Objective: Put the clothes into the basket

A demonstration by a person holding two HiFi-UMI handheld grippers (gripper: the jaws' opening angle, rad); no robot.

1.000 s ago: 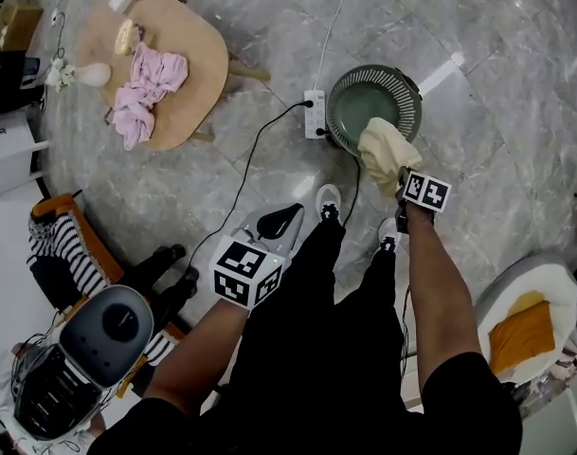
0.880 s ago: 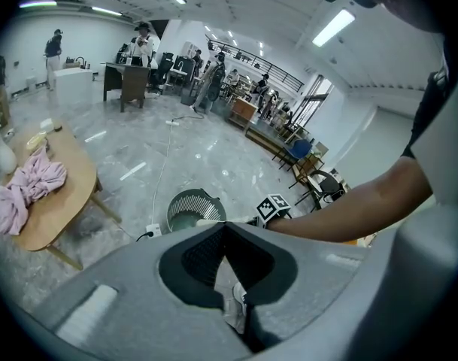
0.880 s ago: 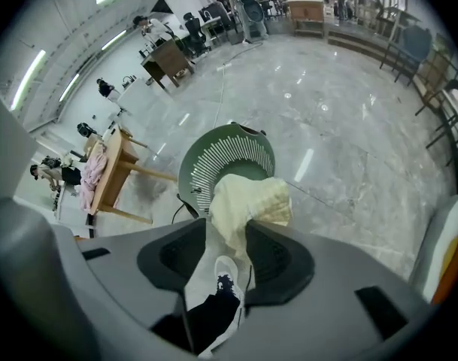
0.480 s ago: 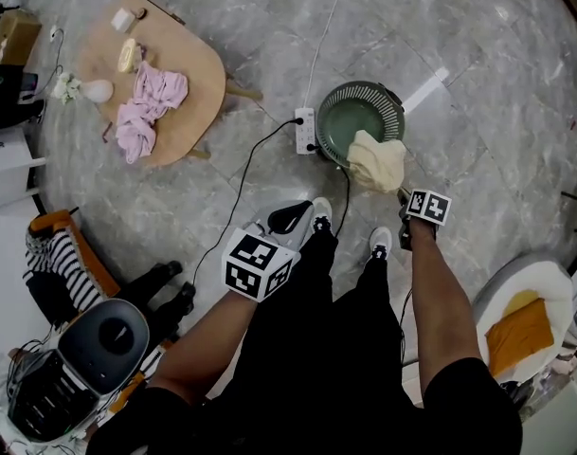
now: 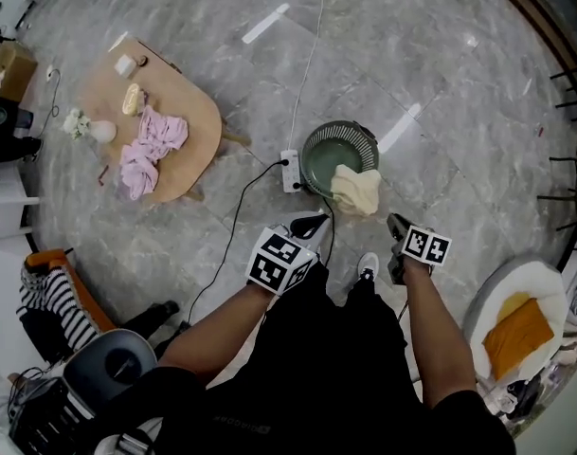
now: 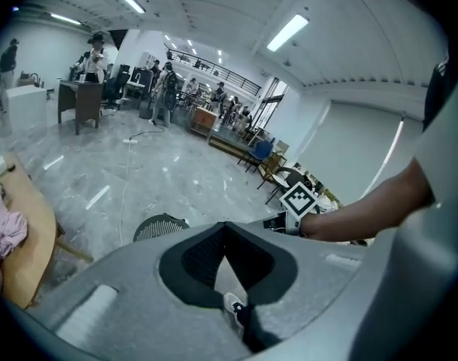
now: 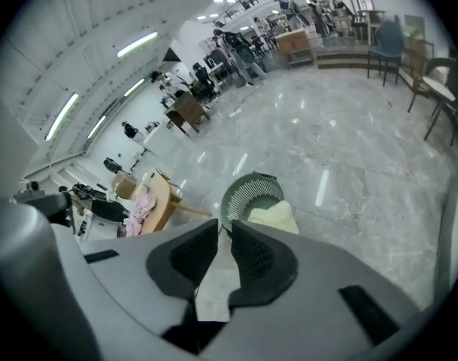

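A green slatted basket [image 5: 326,150] stands on the marble floor, also seen in the right gripper view [image 7: 247,192] and the left gripper view [image 6: 159,226]. A cream cloth [image 5: 356,189] [image 7: 272,216] lies draped over its near rim. A pink garment [image 5: 148,150] [image 7: 141,207] lies on the wooden table [image 5: 189,112]. My right gripper [image 5: 394,224] [image 7: 223,232] hangs above and short of the basket; its jaws have just been closing, slightly apart, with nothing between them. My left gripper [image 5: 312,224] [image 6: 225,226] is shut and empty.
A white power strip [image 5: 289,171] with cables lies beside the basket. At the right stands a white chair with an orange cushion [image 5: 520,335]. A striped garment [image 5: 44,301] and a grey machine [image 5: 108,368] sit at the lower left. People stand far off.
The right gripper has let go of the cream cloth, which now rests on the basket's rim. Both grippers have risen and drawn back from the basket.
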